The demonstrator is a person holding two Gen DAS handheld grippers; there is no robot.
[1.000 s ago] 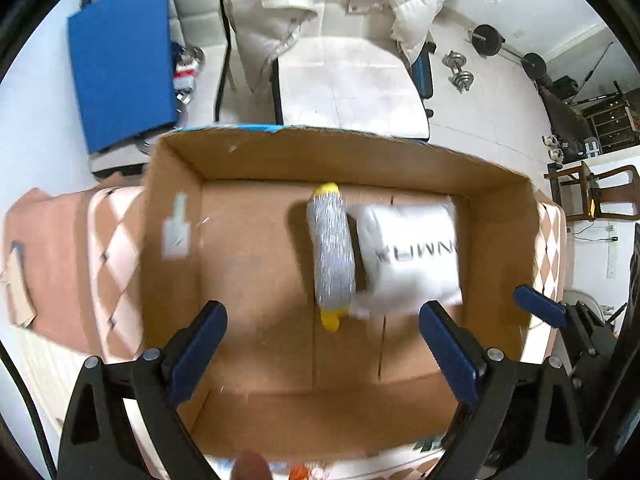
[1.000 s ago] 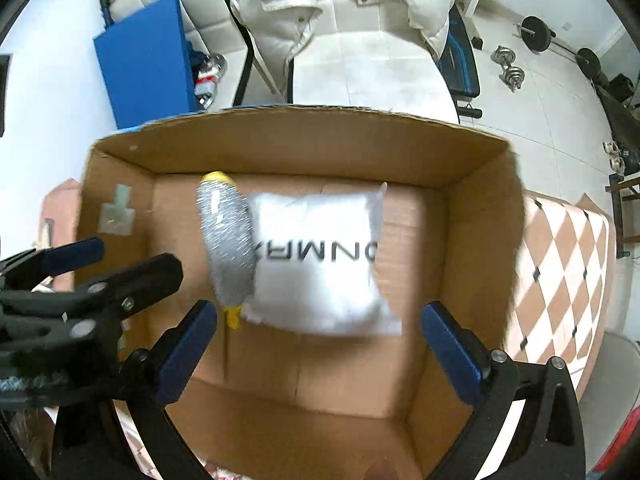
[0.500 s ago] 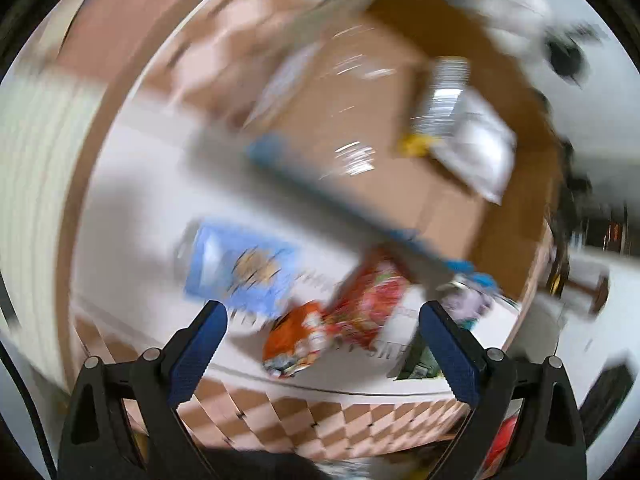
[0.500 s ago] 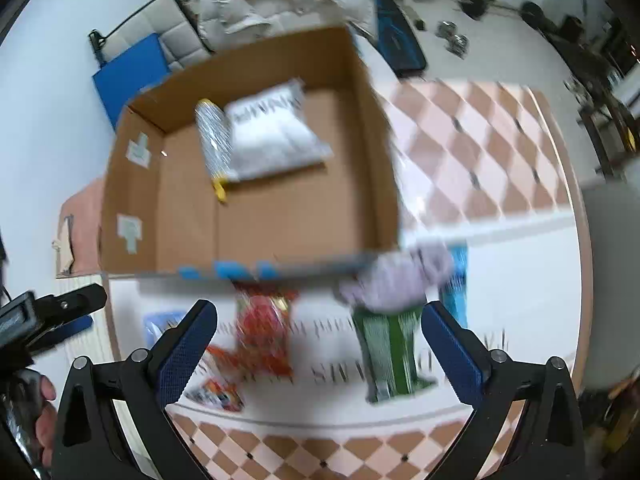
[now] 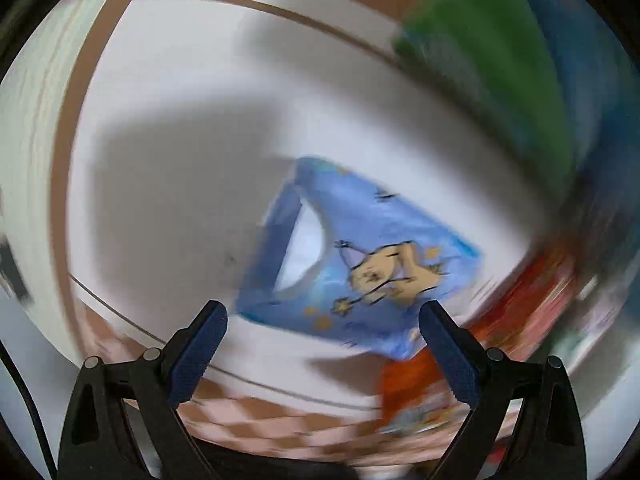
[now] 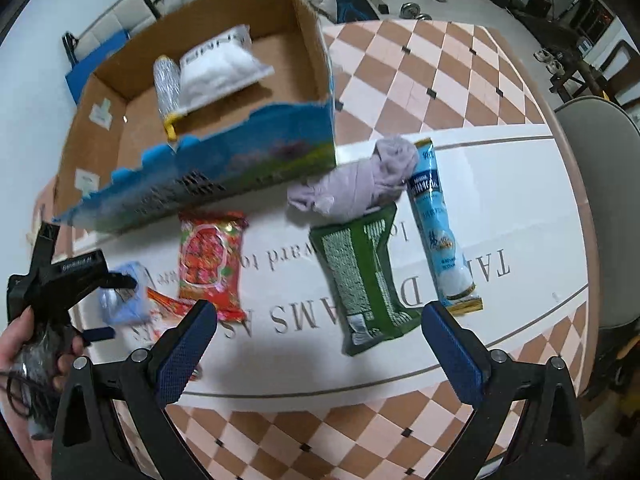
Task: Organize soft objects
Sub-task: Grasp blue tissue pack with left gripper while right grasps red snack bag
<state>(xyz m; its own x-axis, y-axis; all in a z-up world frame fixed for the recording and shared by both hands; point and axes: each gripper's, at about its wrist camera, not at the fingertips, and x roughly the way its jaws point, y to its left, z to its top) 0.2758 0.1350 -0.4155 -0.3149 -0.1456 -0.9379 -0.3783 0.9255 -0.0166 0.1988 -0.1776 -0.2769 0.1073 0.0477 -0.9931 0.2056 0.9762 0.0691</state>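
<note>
A blue cartoon-print pack (image 5: 360, 264) lies on the white mat; my left gripper (image 5: 320, 320) is open just above it, jaws on either side of its near edge. In the right wrist view the left gripper (image 6: 112, 304) hovers over that pack (image 6: 128, 296). My right gripper (image 6: 316, 328) is open and empty above the mat, near a green packet (image 6: 360, 272). A red snack bag (image 6: 210, 260), a lilac cloth (image 6: 356, 184) and a light-blue tube pack (image 6: 438, 232) lie nearby. The cardboard box (image 6: 240, 160) holds a white pillow pack (image 6: 220, 68) and a silver roll (image 6: 166, 80).
The white mat (image 6: 500, 200) with lettering lies on a checkered round table (image 6: 440, 64). A grey chair (image 6: 600, 200) stands at the right. An orange packet (image 5: 416, 396) lies near the blue pack. The left wrist view is motion-blurred.
Both grippers have pulled back from over the box to the mat in front of it. The left gripper has dropped low over the blue pack.
</note>
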